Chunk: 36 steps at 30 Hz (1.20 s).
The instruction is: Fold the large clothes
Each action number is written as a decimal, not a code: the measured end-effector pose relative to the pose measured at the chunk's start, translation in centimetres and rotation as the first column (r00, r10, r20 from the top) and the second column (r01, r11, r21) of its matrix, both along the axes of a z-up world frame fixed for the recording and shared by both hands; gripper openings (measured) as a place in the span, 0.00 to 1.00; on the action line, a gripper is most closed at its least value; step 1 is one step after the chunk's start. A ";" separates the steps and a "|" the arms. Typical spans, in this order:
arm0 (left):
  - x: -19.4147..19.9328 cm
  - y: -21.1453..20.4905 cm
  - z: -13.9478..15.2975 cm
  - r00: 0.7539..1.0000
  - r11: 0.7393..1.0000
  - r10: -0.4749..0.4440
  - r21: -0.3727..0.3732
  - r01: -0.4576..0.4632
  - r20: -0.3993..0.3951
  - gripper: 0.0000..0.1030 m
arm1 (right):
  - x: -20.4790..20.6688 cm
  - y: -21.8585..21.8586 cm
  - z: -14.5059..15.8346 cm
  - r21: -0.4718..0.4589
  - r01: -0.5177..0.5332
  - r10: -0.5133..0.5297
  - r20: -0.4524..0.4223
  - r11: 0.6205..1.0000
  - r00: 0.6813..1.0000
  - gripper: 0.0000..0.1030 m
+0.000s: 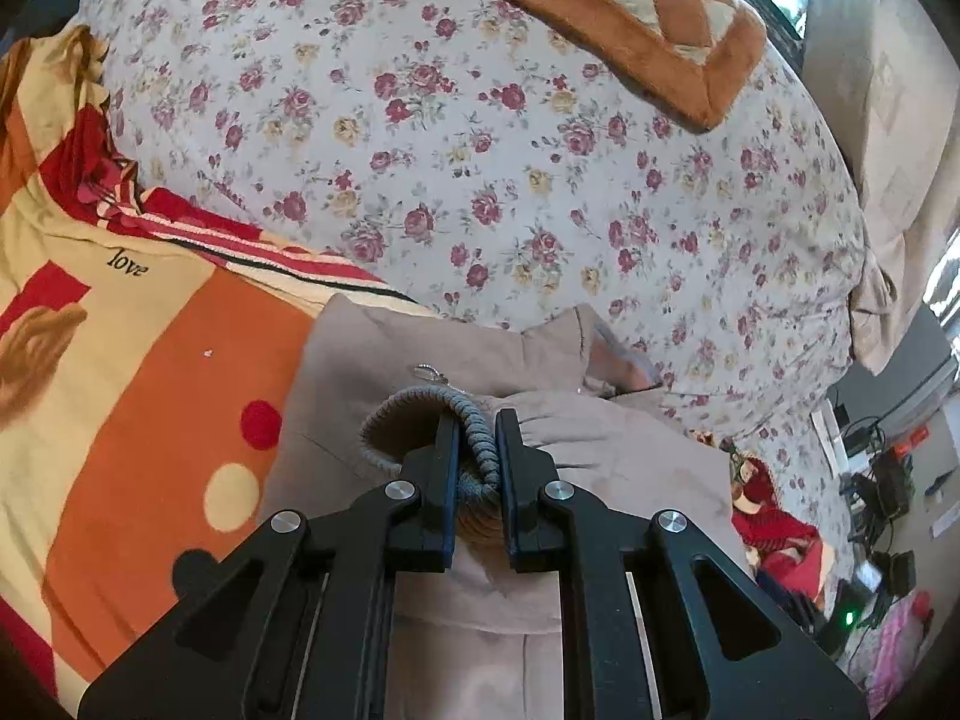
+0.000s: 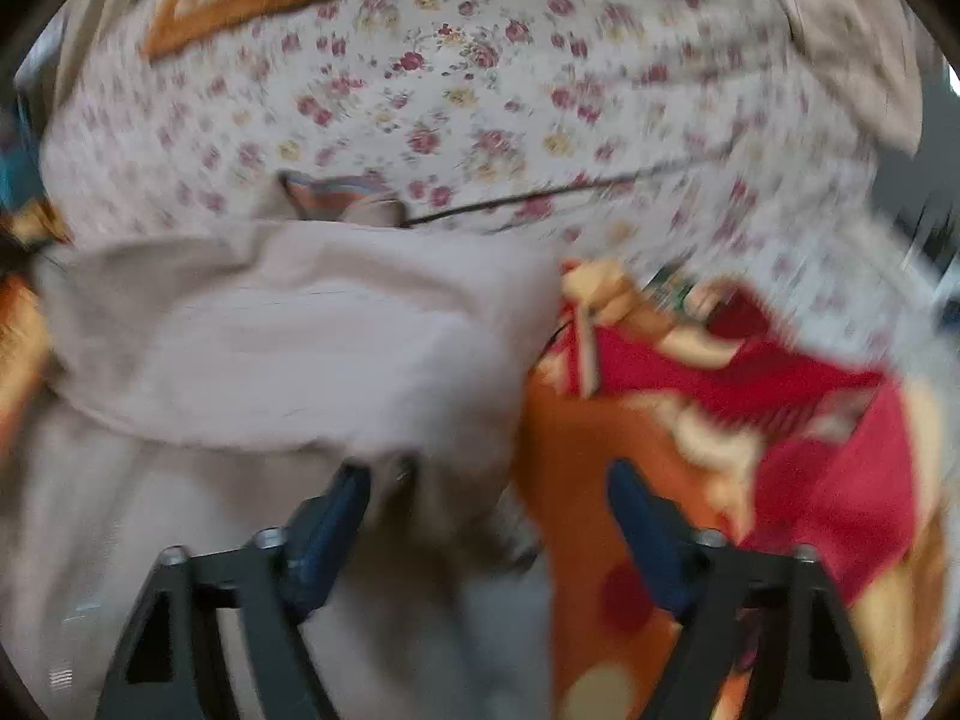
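Two grippers: left gripper [image 1: 478, 420] pinches cuff [image 1: 420, 420] — right gripper [image 2: 489, 480] agape (blurred).

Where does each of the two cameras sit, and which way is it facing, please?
Left wrist: on the left claw, angled down at the beige garment; claw shut on its grey ribbed cuff.
Right wrist: on the right claw, angled down, blurred; fingers apart over the garment's edge.
Shared: the garment, floral quilt, orange sheet.

One beige jacket [image 1: 372, 360], one floral quilt [image 1: 480, 180], one orange patterned bedsheet [image 1: 150, 390], one orange checked cushion [image 1: 630, 6] and two grippers.
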State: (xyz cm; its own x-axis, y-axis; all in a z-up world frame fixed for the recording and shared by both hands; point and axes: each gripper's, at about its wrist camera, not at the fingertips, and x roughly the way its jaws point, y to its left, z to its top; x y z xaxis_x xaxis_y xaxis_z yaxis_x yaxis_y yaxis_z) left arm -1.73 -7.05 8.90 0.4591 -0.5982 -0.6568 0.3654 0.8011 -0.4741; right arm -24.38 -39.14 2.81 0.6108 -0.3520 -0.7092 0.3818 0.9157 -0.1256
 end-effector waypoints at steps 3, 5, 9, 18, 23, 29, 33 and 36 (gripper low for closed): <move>0.2 0.1 -0.9 0.999 0.999 0.011 0.039 -0.010 -0.035 0.10 | 0.3 -1.6 0.3 0.059 0.026 -0.028 0.031 0.998 0.999 0.13; 0.6 0.0 -2.2 0.998 0.994 0.038 0.102 -0.033 -0.055 0.12 | -0.8 -2.5 0.4 0.126 0.054 -0.056 0.015 0.991 0.998 0.07; 2.2 -0.4 -6.0 0.987 0.974 0.103 0.213 -0.075 -0.123 0.14 | -3.0 -2.7 -2.1 0.244 0.053 -0.031 -0.093 0.968 0.995 0.06; -0.2 2.1 -1.1 0.982 0.972 0.180 0.145 -0.186 0.056 0.58 | -6.0 -5.1 2.4 0.398 0.104 -0.160 0.109 0.912 0.981 0.68; -1.2 -0.5 -1.4 0.991 0.979 0.075 0.182 -0.094 0.108 0.58 | -1.4 -4.1 2.5 0.351 0.039 -0.079 0.100 0.936 0.992 0.65; 0.1 -3.9 -7.8 0.999 0.915 0.043 0.403 -0.037 -0.005 0.59 | 2.9 -5.2 -3.9 0.294 0.131 -0.094 -0.136 0.947 0.986 0.53; 0.2 -3.8 -7.4 0.998 0.925 0.068 0.376 -0.064 0.005 0.59 | 1.5 -5.9 -1.5 0.359 0.137 -0.112 -0.089 0.923 0.990 0.52; -0.3 -3.9 -6.5 0.996 0.929 0.071 0.360 -0.085 0.052 0.60 | 2.1 -5.7 1.1 0.328 0.101 -0.108 0.003 0.939 0.994 0.53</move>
